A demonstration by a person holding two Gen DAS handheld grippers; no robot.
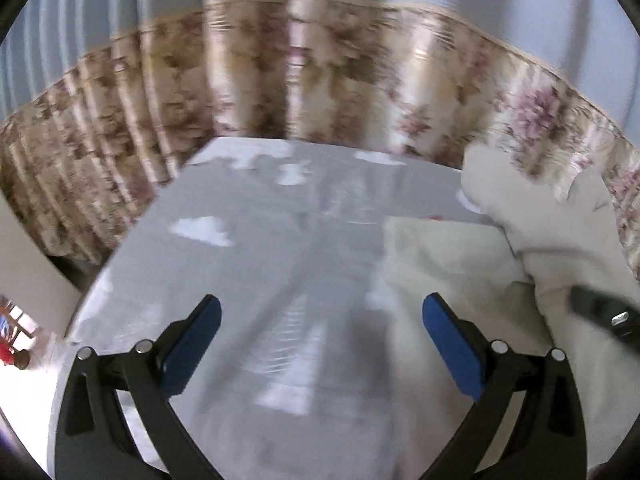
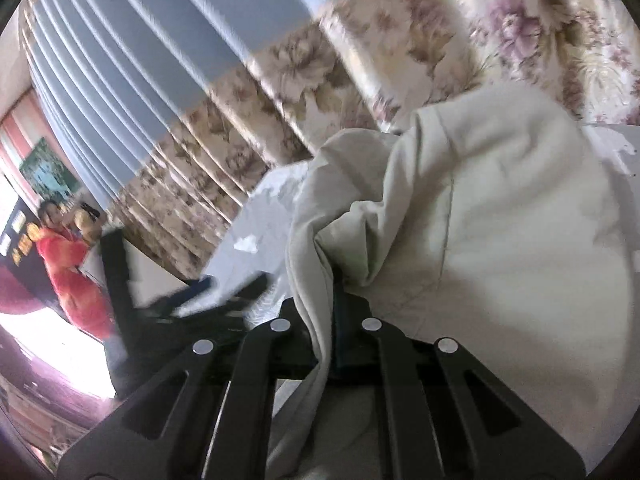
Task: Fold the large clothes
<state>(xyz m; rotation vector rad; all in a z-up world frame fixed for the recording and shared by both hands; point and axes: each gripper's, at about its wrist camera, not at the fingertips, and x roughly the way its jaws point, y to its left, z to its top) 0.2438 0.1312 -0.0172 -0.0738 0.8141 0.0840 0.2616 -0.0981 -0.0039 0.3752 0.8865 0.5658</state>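
Garment (image 2: 480,216), cream, soft and limp, lay bunched toward the tabletop's (image 1: 248,248) right edge; your right gripper (image 2: 326,320) was clamped on a fold, left gripper (image 1: 320,340) apart and empty — take a hem next.

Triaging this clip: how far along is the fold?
Done: no finished fold shows; the cream garment lies bunched at one side of the grey table. In hand: the right gripper is shut on a gathered fold of it, cloth draped over the fingers. The left gripper is open over bare table, holding nothing. Left: spreading it flat and all folds.
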